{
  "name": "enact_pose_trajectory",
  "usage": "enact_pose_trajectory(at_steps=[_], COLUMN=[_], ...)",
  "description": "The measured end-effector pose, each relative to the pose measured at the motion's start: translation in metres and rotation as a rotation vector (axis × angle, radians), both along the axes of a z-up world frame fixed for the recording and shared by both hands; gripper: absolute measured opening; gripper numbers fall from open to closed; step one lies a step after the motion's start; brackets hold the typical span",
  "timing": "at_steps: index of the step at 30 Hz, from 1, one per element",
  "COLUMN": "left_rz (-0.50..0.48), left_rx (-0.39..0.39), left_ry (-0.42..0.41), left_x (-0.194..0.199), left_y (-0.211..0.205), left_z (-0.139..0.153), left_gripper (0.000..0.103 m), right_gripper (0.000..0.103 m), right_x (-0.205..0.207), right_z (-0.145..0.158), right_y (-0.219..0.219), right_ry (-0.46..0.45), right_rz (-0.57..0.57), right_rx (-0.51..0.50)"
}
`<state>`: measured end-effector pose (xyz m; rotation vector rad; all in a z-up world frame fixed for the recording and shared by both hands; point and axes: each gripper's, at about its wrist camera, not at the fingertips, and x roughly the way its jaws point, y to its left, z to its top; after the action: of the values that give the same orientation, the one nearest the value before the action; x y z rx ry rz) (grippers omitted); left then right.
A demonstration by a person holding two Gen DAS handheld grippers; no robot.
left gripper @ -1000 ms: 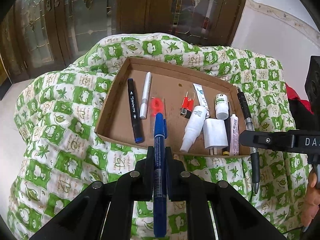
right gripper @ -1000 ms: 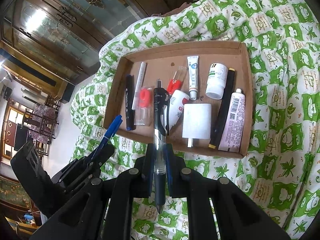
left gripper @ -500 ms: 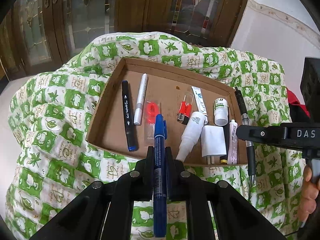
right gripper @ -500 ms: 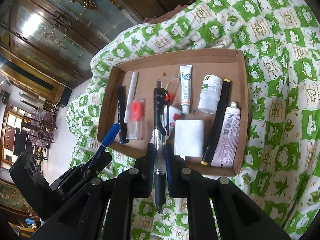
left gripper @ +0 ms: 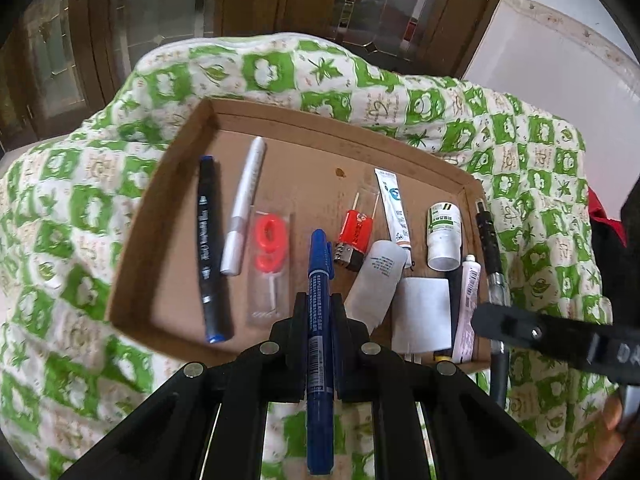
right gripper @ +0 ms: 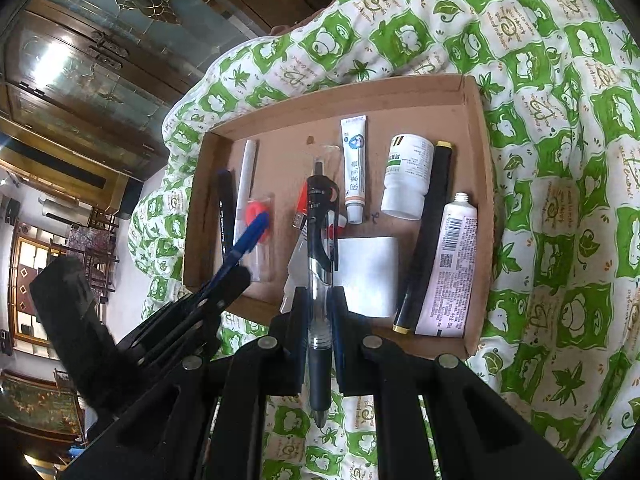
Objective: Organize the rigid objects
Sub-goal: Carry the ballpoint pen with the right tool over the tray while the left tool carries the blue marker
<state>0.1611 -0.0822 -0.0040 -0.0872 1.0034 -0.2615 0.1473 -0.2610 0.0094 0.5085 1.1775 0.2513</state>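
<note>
Over the cardboard tray [left gripper: 132,272], blue marker [left gripper: 319,320] closer, black pen [right gripper: 320,280] nearer

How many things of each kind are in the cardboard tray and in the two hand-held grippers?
Pens and markers: 5, three in the tray, a blue marker and a black pen held
Tubes: 2
Bottles: 2
White charger: 1
Red number candle: 1
Red two-pronged item: 1
Total: 12

A home: quilt [left gripper: 100,216], glazed wooden cabinet doors [left gripper: 168,12], dining chairs [right gripper: 92,248]
</note>
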Motion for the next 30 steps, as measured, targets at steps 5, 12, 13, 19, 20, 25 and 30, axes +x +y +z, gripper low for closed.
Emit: enact_pose_trajectory(at_steps=[5,12,13,19,20,25,30], left_rz=[-0.009,0.002,0.004,0.012,0.013,0.013,0.006], left_rx=[0.009,-0.013,-0.018,-0.032,-0.033,-0.039,-0.039], left_ry=[0.01,0.029,0.034,0.047,0.051,0.048,0.04], left_x=[0.011,0.023,0.024,0.027,0.028,0.031,0.032], left_y=[-0.007,-0.005,-0.004,0.002,0.003,0.004,0.004], left_z=[-0.009,-0.021,-0.023,-0.033,-0.035,-0.038,-0.041], left_gripper=[0.009,0.009,0.009,0.009,0.009,0.009,0.009], right_gripper=[0.01,0.01,0.01,0.01,0.01,0.01,0.01], right_x=[0.003,0.017,0.019,0.029,0.03,0.039,0.05], right_z=[-0.004,-0.002,-0.002,-0.004,-0.005,-0.003,0.006], right_y=[-0.001,0.0,0.0,0.003,0.003,0.006,0.01], right_ry=[0.012,0.006,0.004,0.003,0.005,0.005,-0.015], right_rz=[-0.004,-0.001,-0.001,0.006,0.006,0.006,0.007], right_rx=[0.003,-0.018,-0.02,-0.024,-0.024,-0.025,-0.039])
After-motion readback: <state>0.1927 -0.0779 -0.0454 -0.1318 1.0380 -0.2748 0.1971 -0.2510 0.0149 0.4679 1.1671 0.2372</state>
